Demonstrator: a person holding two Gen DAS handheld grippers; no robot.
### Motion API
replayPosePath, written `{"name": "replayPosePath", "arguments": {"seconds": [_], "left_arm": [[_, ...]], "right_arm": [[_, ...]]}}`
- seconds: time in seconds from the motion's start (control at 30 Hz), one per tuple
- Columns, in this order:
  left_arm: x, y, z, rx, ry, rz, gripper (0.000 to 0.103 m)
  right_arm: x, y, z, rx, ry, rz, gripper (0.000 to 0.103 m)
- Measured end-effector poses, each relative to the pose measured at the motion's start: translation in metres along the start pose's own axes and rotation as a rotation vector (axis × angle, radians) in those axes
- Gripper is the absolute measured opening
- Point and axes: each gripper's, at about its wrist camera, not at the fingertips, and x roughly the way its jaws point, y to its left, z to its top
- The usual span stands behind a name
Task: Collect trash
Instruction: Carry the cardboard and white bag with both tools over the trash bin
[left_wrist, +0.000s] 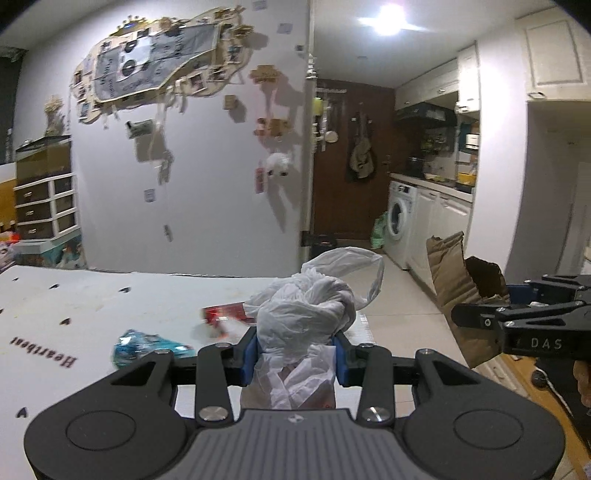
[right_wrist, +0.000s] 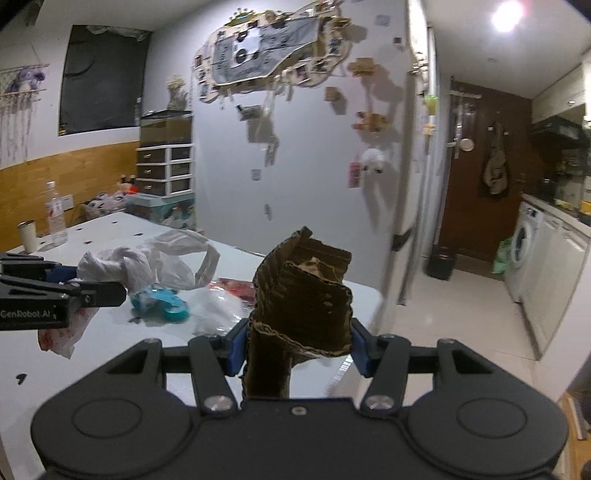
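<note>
Two pieces of trash lifted, at least two left on the white tabletop (left_wrist: 110, 295).
The left gripper (left_wrist: 295, 354) clamps a crumpled white plastic bag (left_wrist: 306, 306); the right gripper (right_wrist: 297, 343) grips torn brown cardboard (right_wrist: 306, 295). A teal wrapper (left_wrist: 147, 343) and a red packet (left_wrist: 225, 314) remain.

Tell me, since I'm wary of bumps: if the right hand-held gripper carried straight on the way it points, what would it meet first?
Probably the white wall with hung decorations, past the table's far corner. Right hand-held gripper holds torn cardboard; depth is uncertain.
</note>
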Motion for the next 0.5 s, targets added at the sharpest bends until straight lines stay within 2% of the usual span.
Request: {"name": "replayPosePath", "arguments": {"seconds": [0.5], "left_arm": [[0.022, -0.118, -0.010, 0.072, 0.017, -0.176, 0.041]], "right_arm": [[-0.075, -0.092, -0.051, 0.085, -0.010, -0.167, 0.056]]}}
